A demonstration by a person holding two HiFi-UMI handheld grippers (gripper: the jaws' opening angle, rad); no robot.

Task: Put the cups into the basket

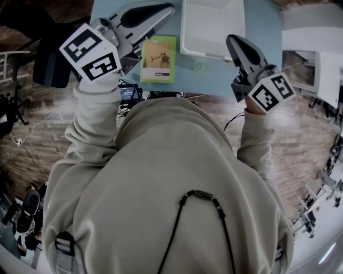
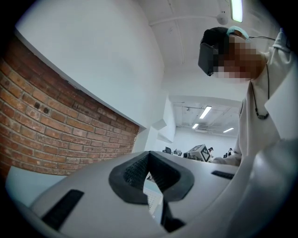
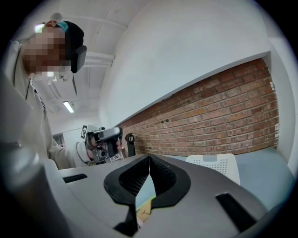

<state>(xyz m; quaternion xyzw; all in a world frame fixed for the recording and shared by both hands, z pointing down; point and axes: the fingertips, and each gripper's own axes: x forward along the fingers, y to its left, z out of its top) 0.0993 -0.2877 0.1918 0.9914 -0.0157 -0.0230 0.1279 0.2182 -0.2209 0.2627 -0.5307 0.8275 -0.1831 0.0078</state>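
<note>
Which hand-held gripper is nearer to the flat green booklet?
Left. The left hand-held gripper is beside the flat green booklet; the right hand-held gripper is well to its right.

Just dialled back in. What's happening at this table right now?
A person holds the left gripper and the right gripper raised over a blue table. Both have their jaws shut on nothing. What looks like a small pale cup sits on the table just outside the white basket, next to a green book. Nothing has been picked up yet.
</note>
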